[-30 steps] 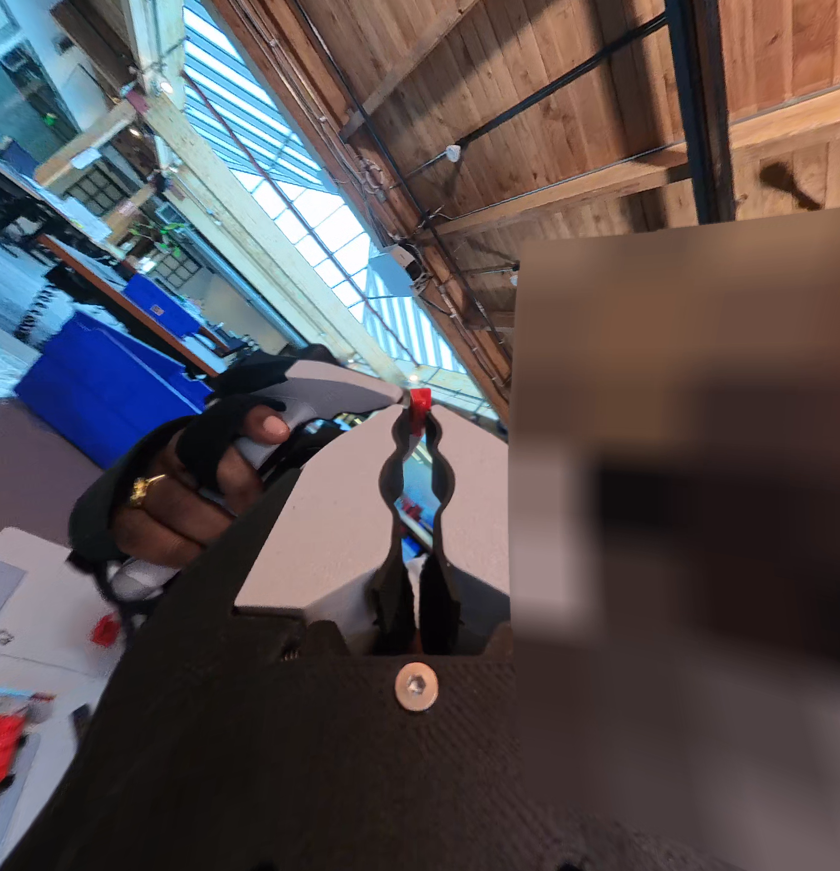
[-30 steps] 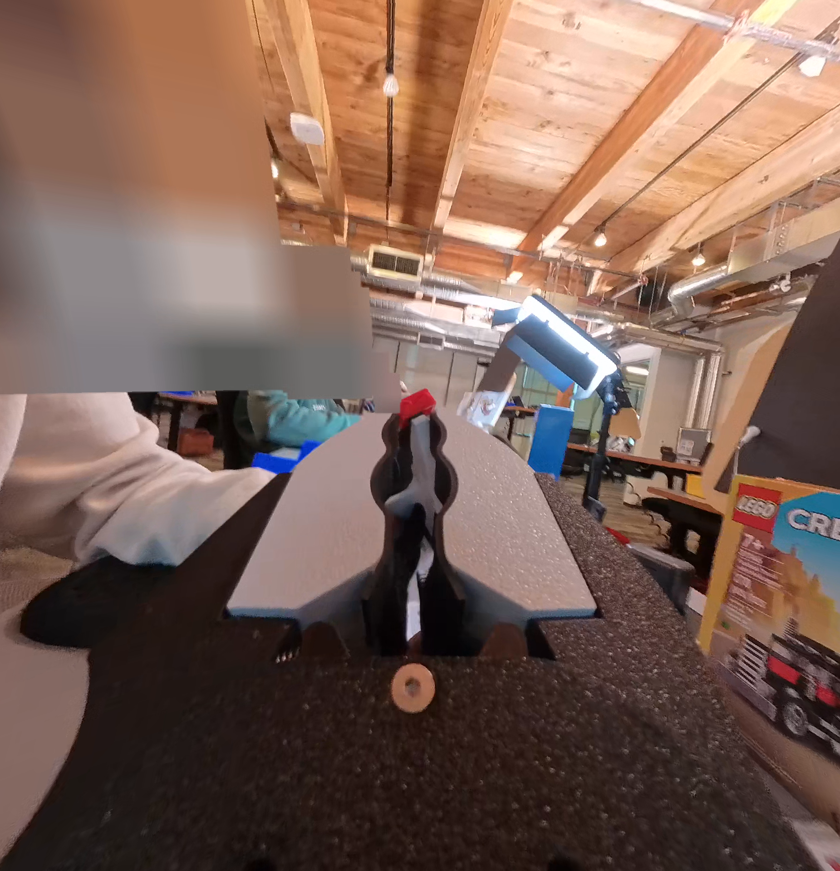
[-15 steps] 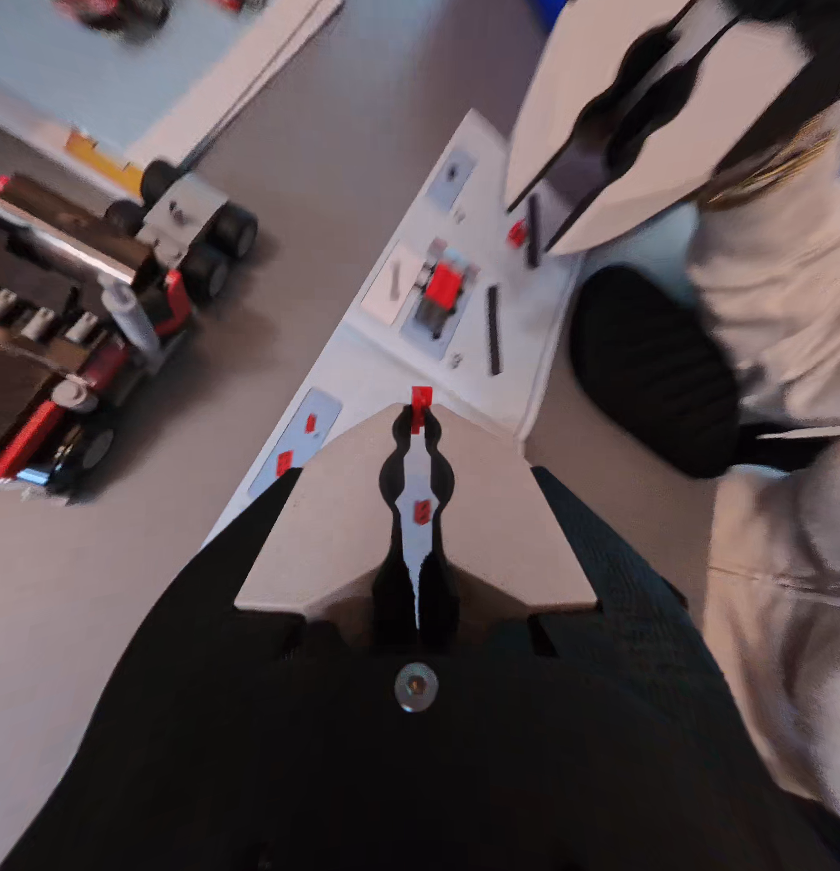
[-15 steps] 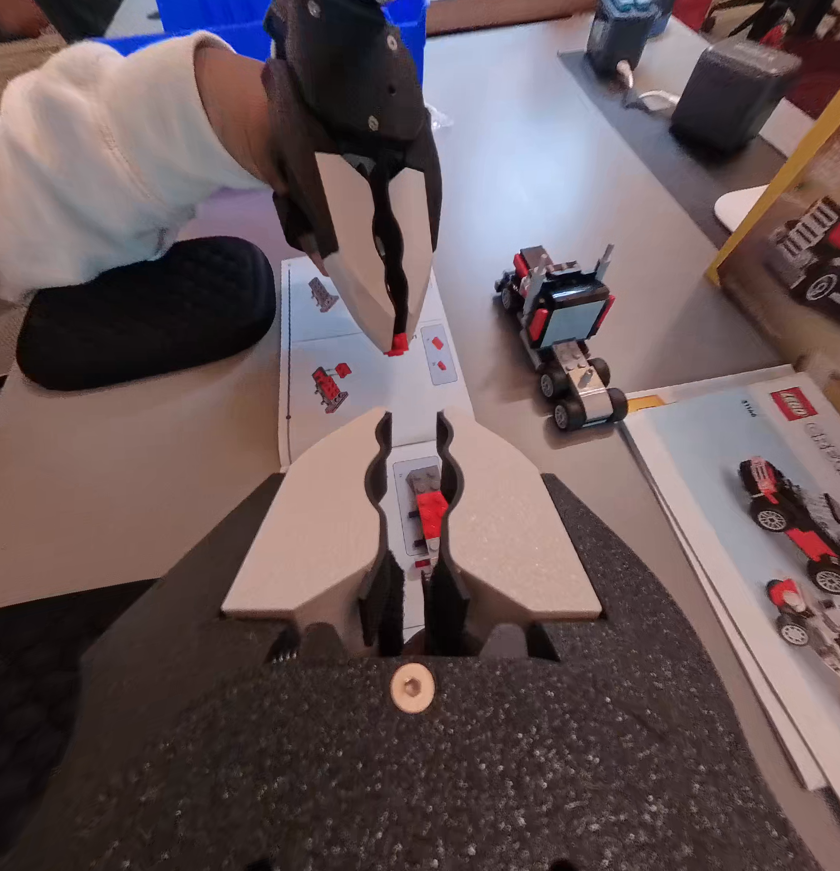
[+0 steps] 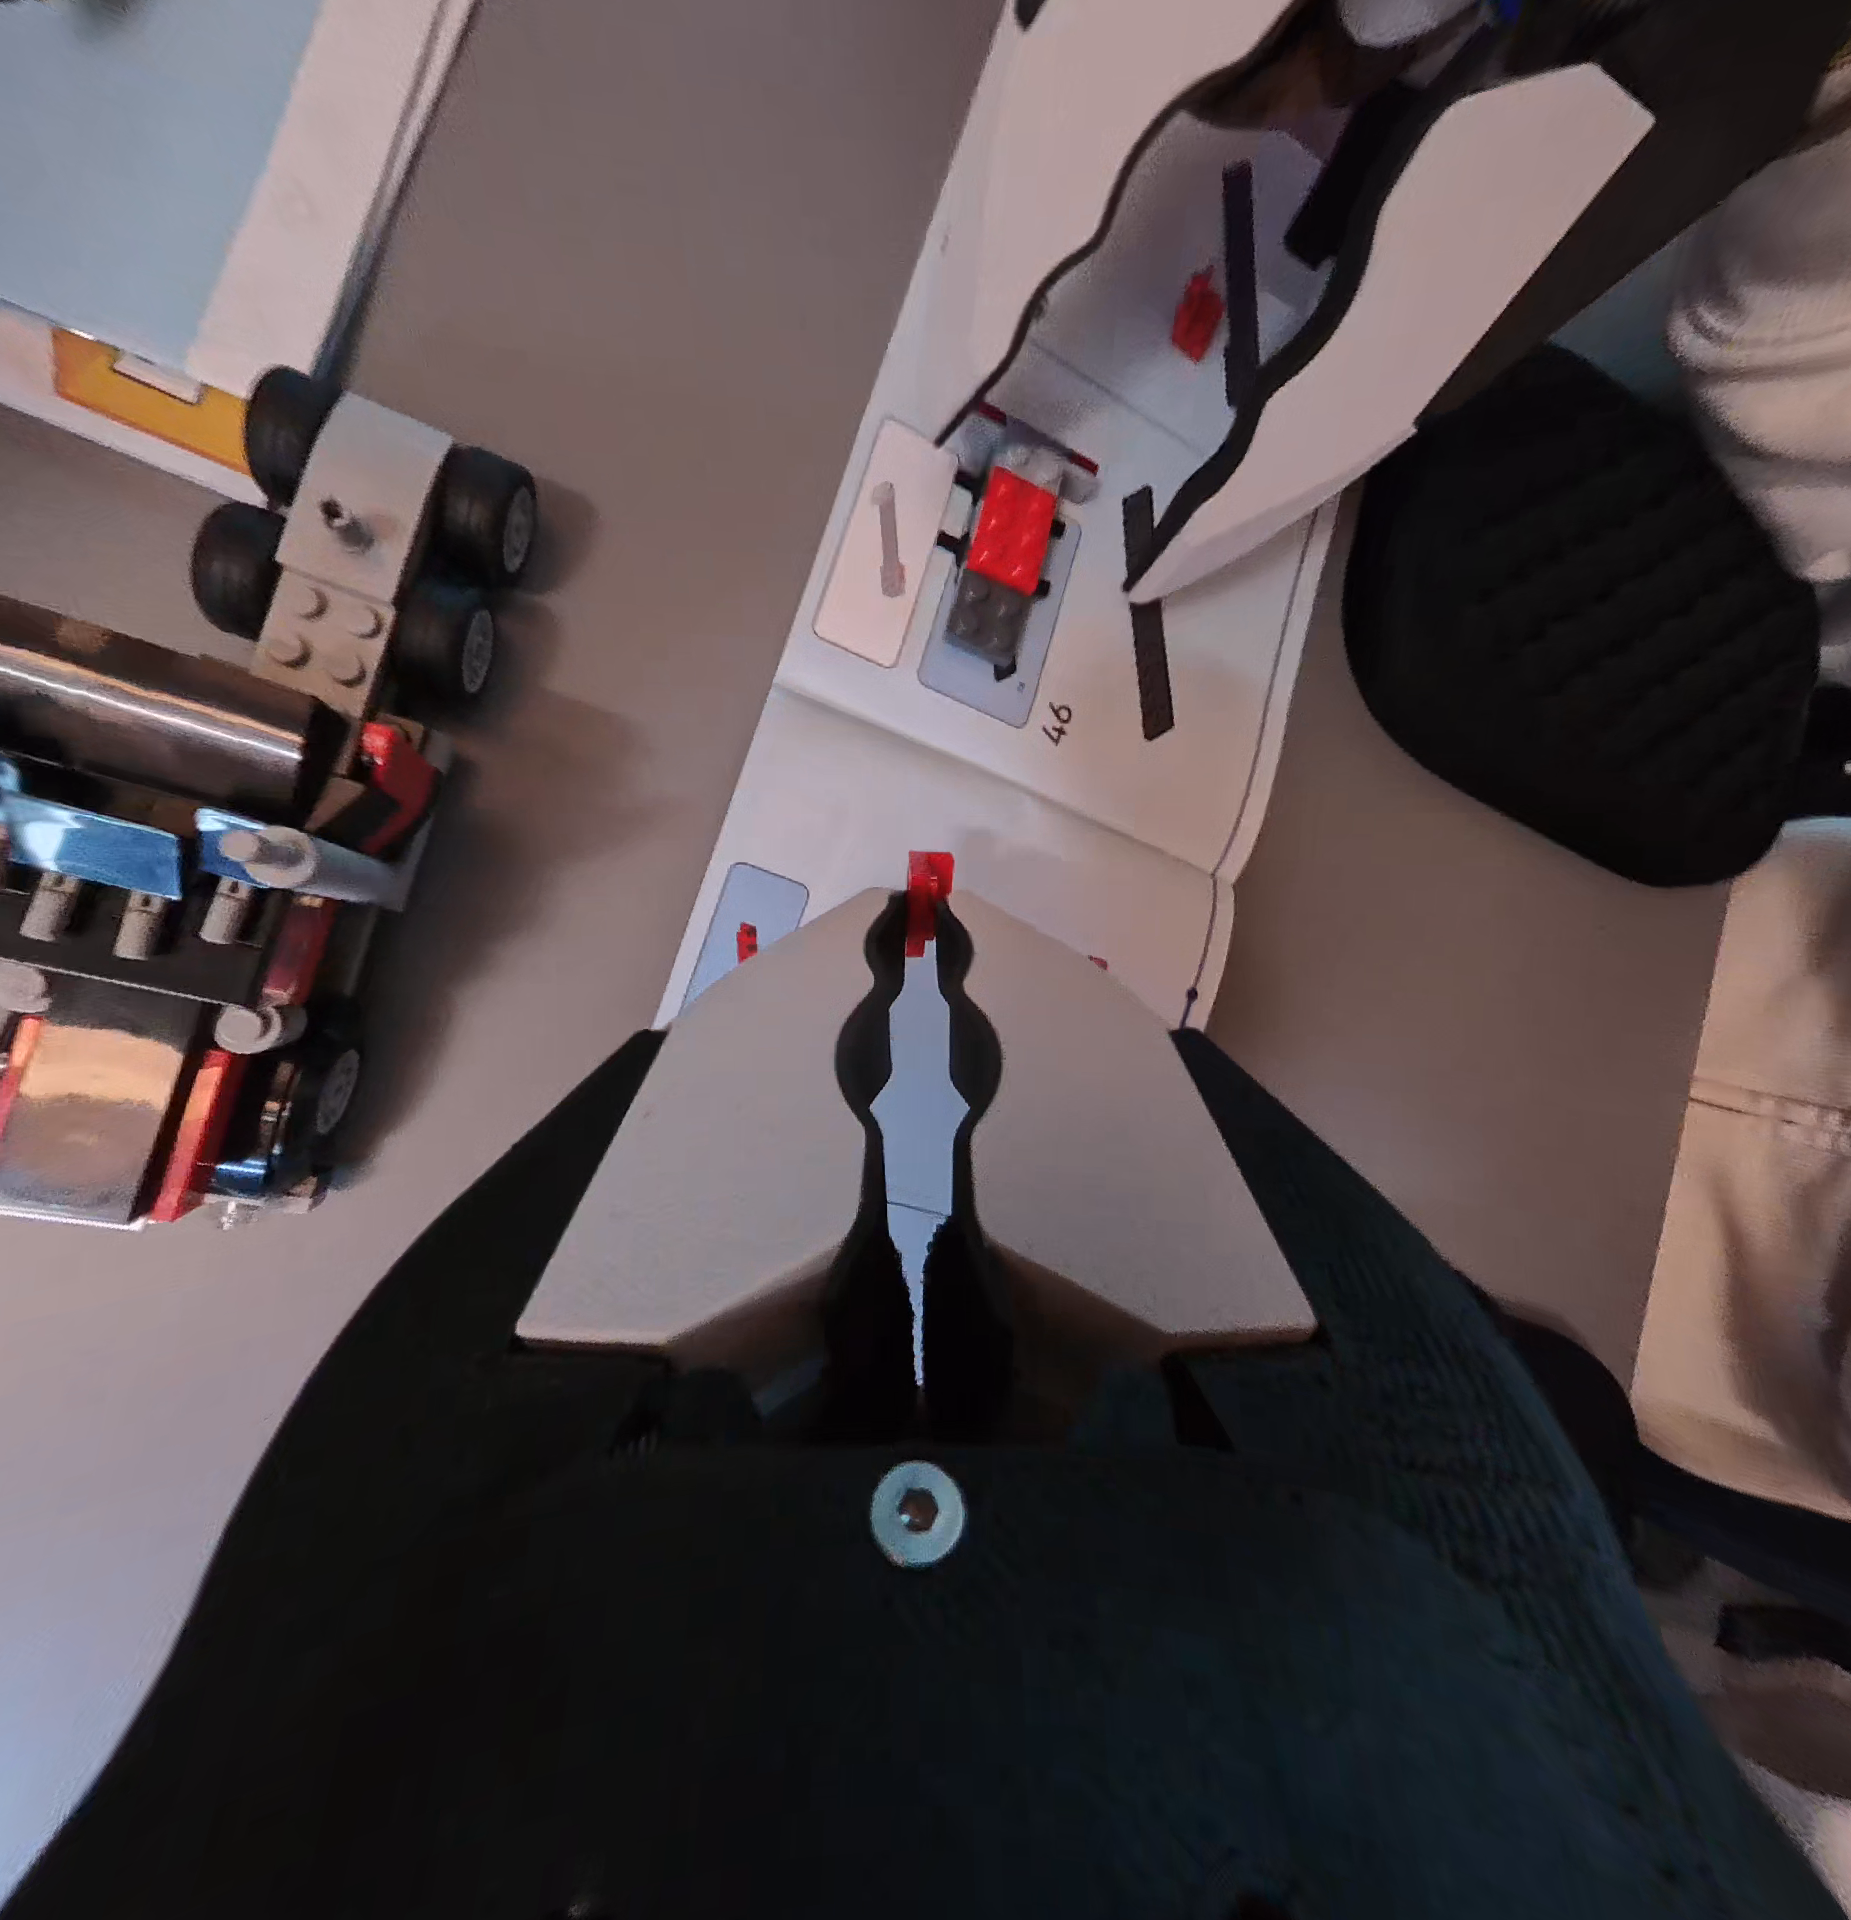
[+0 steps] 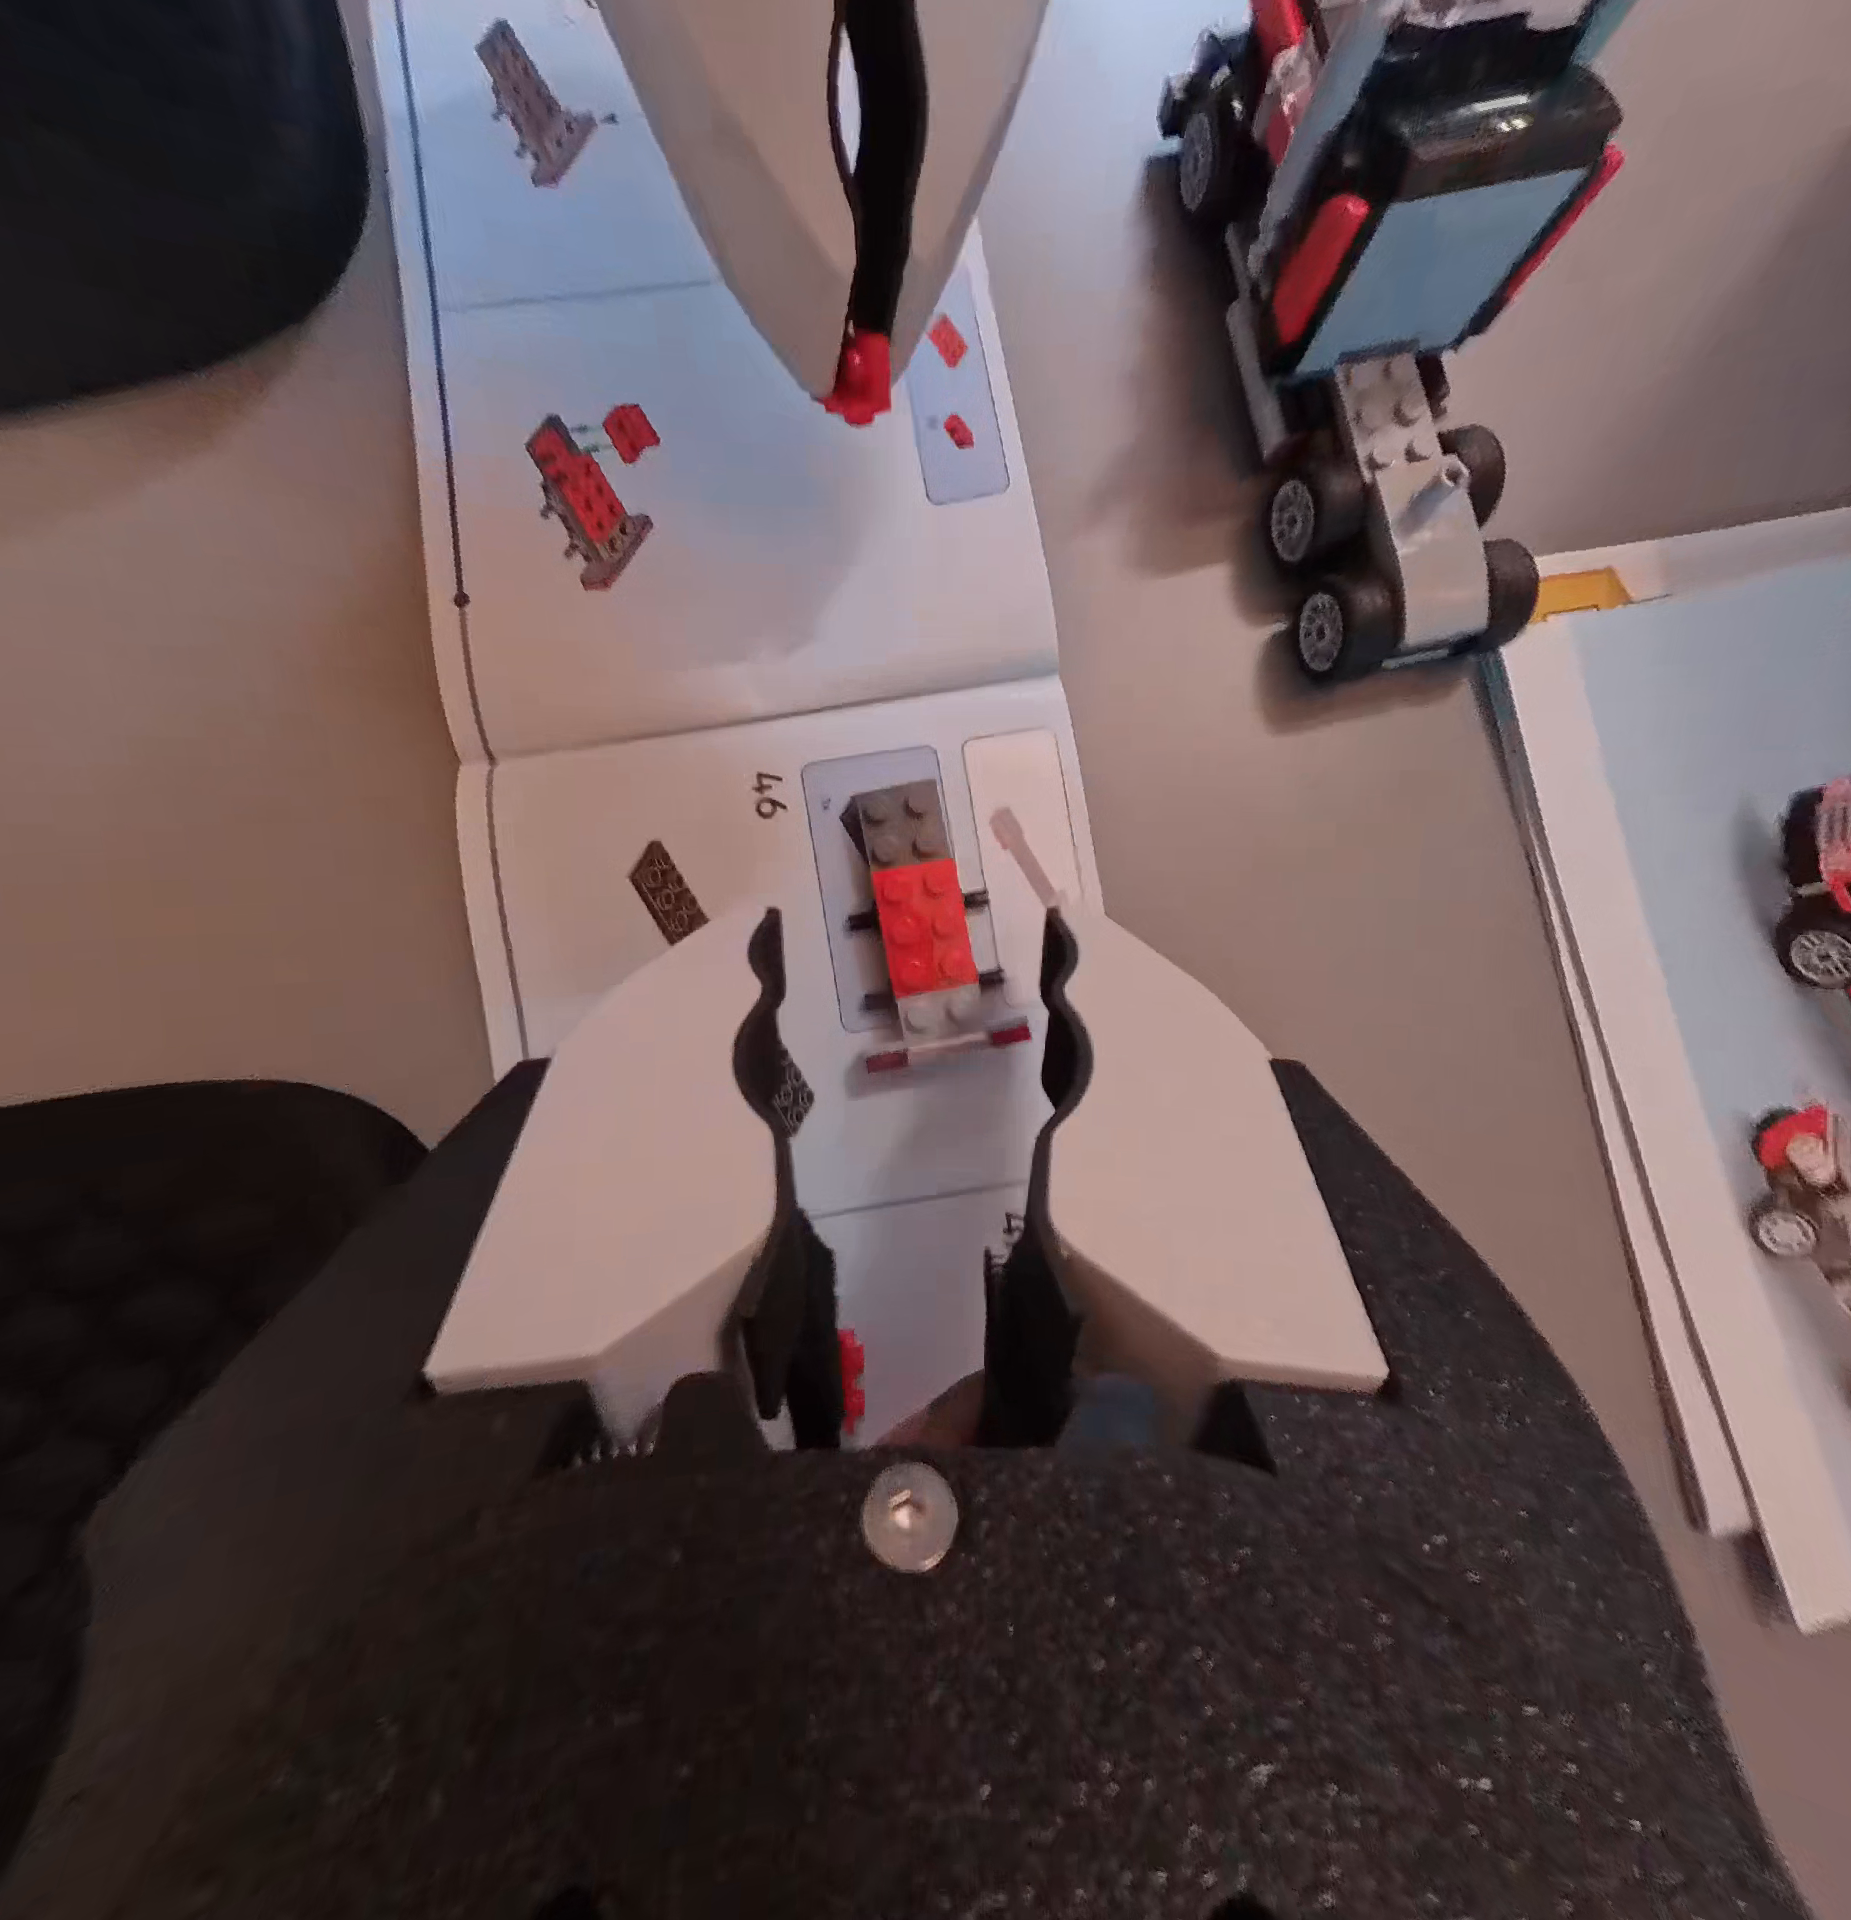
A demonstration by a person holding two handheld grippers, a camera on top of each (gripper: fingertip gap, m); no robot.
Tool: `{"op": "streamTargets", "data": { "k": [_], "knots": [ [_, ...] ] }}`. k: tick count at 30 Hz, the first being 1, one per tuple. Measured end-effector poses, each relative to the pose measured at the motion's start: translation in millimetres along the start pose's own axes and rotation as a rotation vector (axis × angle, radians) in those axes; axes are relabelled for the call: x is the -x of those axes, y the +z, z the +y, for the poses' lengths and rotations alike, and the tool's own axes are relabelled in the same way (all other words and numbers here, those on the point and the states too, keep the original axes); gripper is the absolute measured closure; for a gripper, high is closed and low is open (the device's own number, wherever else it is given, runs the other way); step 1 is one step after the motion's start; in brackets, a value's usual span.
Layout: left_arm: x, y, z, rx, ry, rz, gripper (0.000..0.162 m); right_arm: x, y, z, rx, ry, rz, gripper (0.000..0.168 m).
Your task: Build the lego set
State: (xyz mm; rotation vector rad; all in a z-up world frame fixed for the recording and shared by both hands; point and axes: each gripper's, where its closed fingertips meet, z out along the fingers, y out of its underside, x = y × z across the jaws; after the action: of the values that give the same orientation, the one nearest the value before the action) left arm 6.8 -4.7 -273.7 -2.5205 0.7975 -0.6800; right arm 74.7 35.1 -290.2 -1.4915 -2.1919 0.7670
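My left gripper (image 5: 923, 902) is shut on a small red lego piece (image 5: 927, 883) and holds it above the open instruction booklet (image 5: 1004, 790). It also shows at the top of the right wrist view (image 6: 856, 387) with the red piece (image 6: 861, 376) at its tips. My right gripper (image 6: 910, 925) is open wide. Its fingers stand on either side of a grey and red sub-assembly (image 6: 923, 940) lying on the booklet (image 6: 775, 582), without pressing on it. The left wrist view shows that gripper (image 5: 1046, 509) over the sub-assembly (image 5: 1006, 532).
A built red, black and grey truck (image 6: 1399, 312) stands beside the booklet, also in the left wrist view (image 5: 225, 831). A second booklet (image 6: 1731, 935) lies to the right. Black plates (image 6: 669, 894) and a pale rod (image 6: 1025, 857) lie on the page. A black pad (image 5: 1575, 644) lies nearby. Across from one pair of fingers to the other is roughly 9 centimeters.
Both grippers swung down from pointing at the ceiling to the table. My right gripper let go of the red piece and opened wide. The left one kept the piece.
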Motion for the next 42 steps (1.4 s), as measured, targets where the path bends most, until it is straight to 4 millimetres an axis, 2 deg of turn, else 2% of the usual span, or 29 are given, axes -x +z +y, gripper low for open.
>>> {"op": "streamTargets", "data": {
  "k": [4, 6, 9, 11, 14, 17, 19, 23, 25, 28, 31, 33, 36, 38, 40, 42],
  "knots": [
    [2, -3, 4, 0.001, -0.005, 0.004, 0.156, 3, 15, -2, 0.044, -0.047, -0.036, 0.133],
    [-1, -6, -1, -0.031, -0.001, 0.024, 0.156, 6, 20, 2, 0.098, -0.073, -0.066, 0.148],
    [-2, -6, -1, -0.022, 0.008, 0.021, 0.156, 30, 19, -2, 0.122, -0.196, -0.233, 0.150],
    [-2, -2, 0, -0.008, 0.012, 0.025, 0.156, 37, 14, 6, 0.192, -0.323, -0.289, 0.144],
    [-7, 4, 0, 0.005, 0.019, 0.048, 0.156, 25, 4, 15, 0.286, -0.404, -0.212, 0.117],
    [-9, 9, 1, 0.018, 0.024, 0.058, 0.156, 20, -11, 11, 0.213, -0.253, -0.109, 0.123],
    [-11, 11, 0, 0.020, 0.024, 0.067, 0.156, 19, -20, 17, 0.176, -0.084, -0.033, 0.129],
    [-11, 12, -1, 0.012, 0.021, 0.075, 0.156, 26, -21, 22, 0.046, 0.153, 0.044, 0.130],
    [-12, 13, -2, 0.003, 0.018, 0.087, 0.156, 25, -16, 30, 0.061, 0.174, 0.073, 0.130],
    [-13, 13, -3, -0.003, 0.014, 0.089, 0.156, 23, -8, 35, 0.096, 0.115, 0.064, 0.135],
    [-18, 12, -9, -0.042, 0.015, 0.123, 0.156, 4, -8, 36, 0.139, 0.015, 0.098, 0.142],
    [-26, 12, -16, -0.094, 0.016, 0.187, 0.156, -10, -8, 30, 0.140, -0.067, 0.127, 0.141],
    [-43, 8, -29, -0.203, 0.005, 0.349, 0.156, -12, -15, 16, 0.093, -0.069, 0.102, 0.134],
    [-54, 2, -34, -0.268, 0.012, 0.458, 0.157, -4, -25, -12, -0.080, -0.040, 0.075, 0.140],
    [-62, -6, -39, -0.333, 0.012, 0.548, 0.157, 13, -38, -48, -0.321, 0.005, -0.007, 0.148],
    [-65, -9, -41, -0.356, 0.015, 0.584, 0.157, 29, -50, -70, -0.486, 0.044, -0.096, 0.150]
  ]
}}
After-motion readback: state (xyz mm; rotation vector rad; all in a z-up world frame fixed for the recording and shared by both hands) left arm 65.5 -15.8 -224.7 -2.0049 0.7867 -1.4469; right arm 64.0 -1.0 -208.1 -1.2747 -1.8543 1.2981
